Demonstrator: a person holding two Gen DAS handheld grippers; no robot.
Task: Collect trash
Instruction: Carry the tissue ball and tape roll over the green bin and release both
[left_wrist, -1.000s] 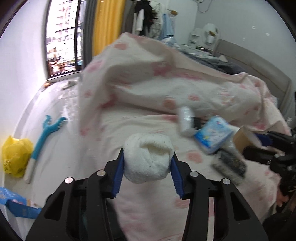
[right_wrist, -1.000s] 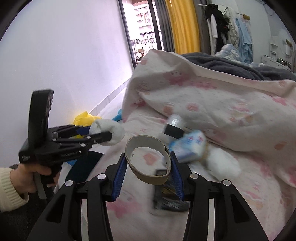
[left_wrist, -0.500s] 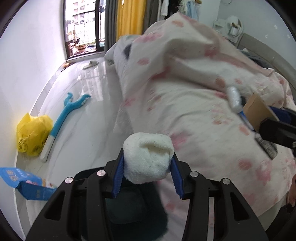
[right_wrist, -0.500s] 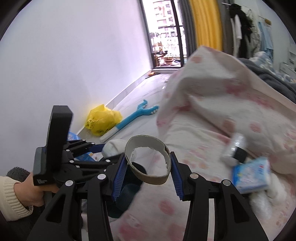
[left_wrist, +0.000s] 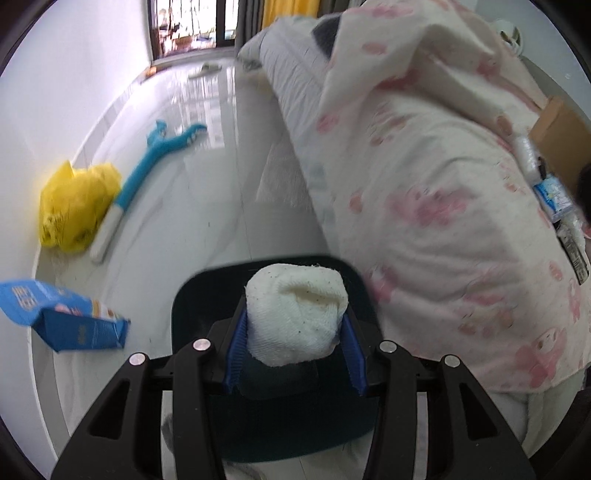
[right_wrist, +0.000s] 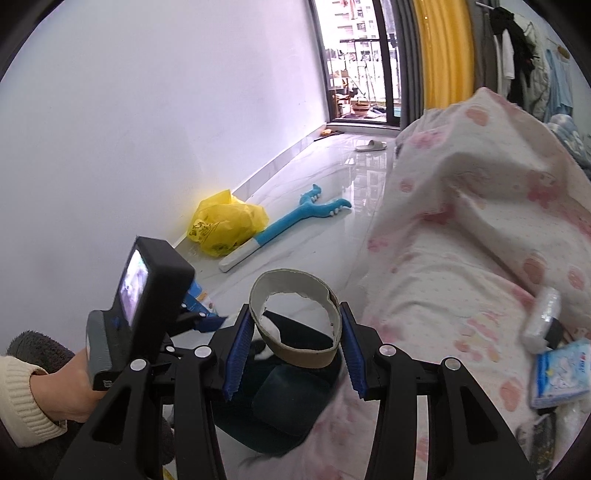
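Two hand-held grippers carry trash above a dark bin (left_wrist: 266, 417) beside a bed.

The left hand-held gripper (left_wrist: 294, 334) pinches a white tissue wad (left_wrist: 295, 317); only the right view shows the right hand-held gripper (right_wrist: 294, 349) clamping a cardboard ring (right_wrist: 295, 354). Beyond, on the glossy floor (left_wrist: 207, 206), lie a blue packet (left_wrist: 62, 321), yellow bag (right_wrist: 225, 221) and blue brush (right_wrist: 280, 225).

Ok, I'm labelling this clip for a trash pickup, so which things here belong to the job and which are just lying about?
Part of the job:
- white tissue wad, clamped in the left gripper
- cardboard ring, clamped in the right gripper
- dark bin on the floor below both

Just lying about:
- yellow bag
- blue-handled brush
- slipper
- pink-patterned quilt
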